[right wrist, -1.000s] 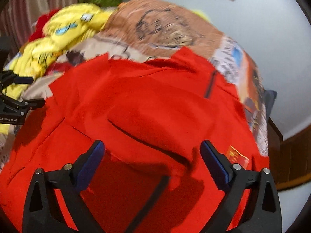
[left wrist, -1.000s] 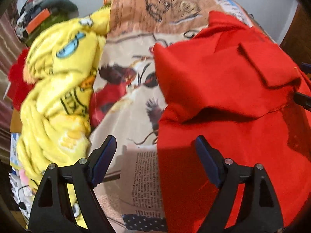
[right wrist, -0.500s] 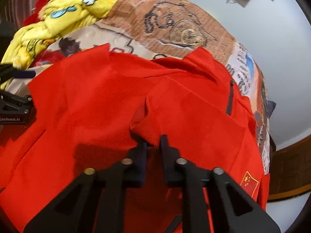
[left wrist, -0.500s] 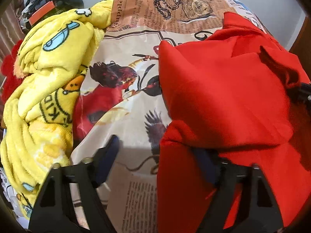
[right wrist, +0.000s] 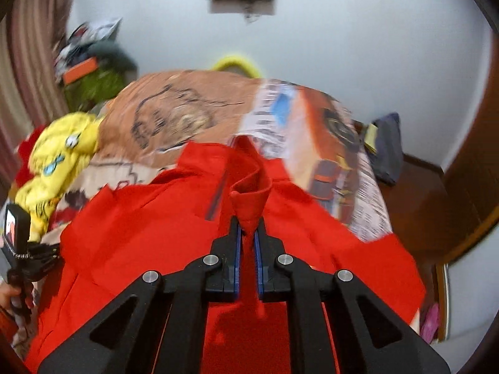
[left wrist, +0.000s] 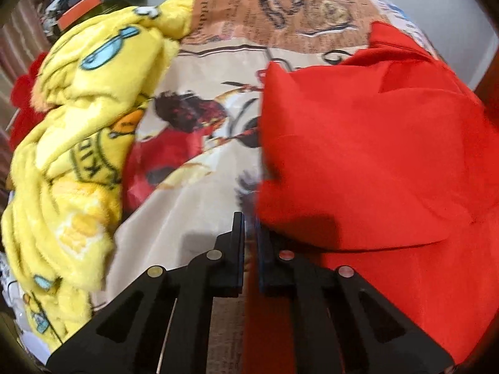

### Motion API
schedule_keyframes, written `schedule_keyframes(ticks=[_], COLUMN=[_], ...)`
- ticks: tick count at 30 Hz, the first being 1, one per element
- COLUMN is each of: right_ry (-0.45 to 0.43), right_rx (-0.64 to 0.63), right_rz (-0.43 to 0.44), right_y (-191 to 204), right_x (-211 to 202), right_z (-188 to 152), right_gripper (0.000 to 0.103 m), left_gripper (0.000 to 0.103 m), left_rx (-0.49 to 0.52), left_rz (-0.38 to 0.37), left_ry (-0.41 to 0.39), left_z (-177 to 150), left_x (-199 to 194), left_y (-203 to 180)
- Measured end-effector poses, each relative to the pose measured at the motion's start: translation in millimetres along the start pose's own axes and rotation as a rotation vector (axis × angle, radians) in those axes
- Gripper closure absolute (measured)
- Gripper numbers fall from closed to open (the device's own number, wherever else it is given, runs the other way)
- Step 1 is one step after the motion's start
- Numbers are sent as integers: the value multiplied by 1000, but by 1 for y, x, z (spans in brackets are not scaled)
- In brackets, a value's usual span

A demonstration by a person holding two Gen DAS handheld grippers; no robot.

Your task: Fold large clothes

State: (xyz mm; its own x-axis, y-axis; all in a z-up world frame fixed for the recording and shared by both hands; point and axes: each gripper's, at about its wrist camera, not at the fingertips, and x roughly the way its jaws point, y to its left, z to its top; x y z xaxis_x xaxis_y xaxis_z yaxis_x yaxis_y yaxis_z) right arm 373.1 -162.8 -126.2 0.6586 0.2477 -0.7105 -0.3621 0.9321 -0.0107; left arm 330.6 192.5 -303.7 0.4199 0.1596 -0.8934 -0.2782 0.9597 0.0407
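Note:
A large red garment (left wrist: pixel 374 162) lies spread on a bed with a printed cover (left wrist: pixel 199 193). My left gripper (left wrist: pixel 249 227) is shut on the garment's left edge, low near the cover. In the right wrist view my right gripper (right wrist: pixel 246 233) is shut on a bunched fold of the red garment (right wrist: pixel 149 233) and holds it raised above the rest of the cloth. The left gripper's handle and camera (right wrist: pixel 15 237) show at that view's left edge.
A crumpled yellow blanket (left wrist: pixel 81 143) lies along the bed's left side. A pile of bags (right wrist: pixel 90 65) stands by the far wall. A dark cushion (right wrist: pixel 386 146) lies on wooden furniture at the right. A wall (right wrist: pixel 343 46) is behind the bed.
Both grippers went from open to shut on the red garment, the right one first. The right gripper has lifted its fold upward, and its view now tilts toward the wall.

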Motion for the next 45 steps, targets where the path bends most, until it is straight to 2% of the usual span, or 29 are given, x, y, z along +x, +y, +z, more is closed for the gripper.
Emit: schedule_keyframes(ticks=[4,8,11,15,18,21,23,25,28,35,37,41,45], right_ry=[21,95,167,244,303,354,362,345,294,146,115,110,168], right_rx=[84,144,196,253,304,305,286,264,247,350,387,451,539], right_rz=[-2,10,64,91,132,135,134,120,111,87,72,24,13], right_y=[-33,-54,-65,-72,-79,-83,-82,-83,-91,-135,-153,-179,-207], right_x=[-8,3,15,28,33,30,23,13,-5,-42,-46,-39,-8], right_z=[-18,-47,-69,-95,-107,-114,-116,-114,-108,-86,-82,-84,-100], right_gripper=[97,97,96,96,95,89,75,64,56,37,35,35,35], left_gripper=[96,96,96,96,96,93,86,65,44,22,18,15,15], left_rx=[-33,-68,-50,-7,9,40,62,93,130,195,212,225,237], left_rz=[45,30,29,39,18,18,17,15,12,-31,-55,-103,-148], left_ry=[25,54,62,79,72,51,33,-2,-71,-164,-190,-194,-160], left_z=[-2,-6,-8,-10,-9,-5,-2,3,12,39,46,56,60], left_x=[7,15,13,8,-2,-16,-25,-41,-63,-102,-111,-114,-99], left_y=[14,26,24,16,9,-2,-10,-20,-37,-81,-97,-123,-149])
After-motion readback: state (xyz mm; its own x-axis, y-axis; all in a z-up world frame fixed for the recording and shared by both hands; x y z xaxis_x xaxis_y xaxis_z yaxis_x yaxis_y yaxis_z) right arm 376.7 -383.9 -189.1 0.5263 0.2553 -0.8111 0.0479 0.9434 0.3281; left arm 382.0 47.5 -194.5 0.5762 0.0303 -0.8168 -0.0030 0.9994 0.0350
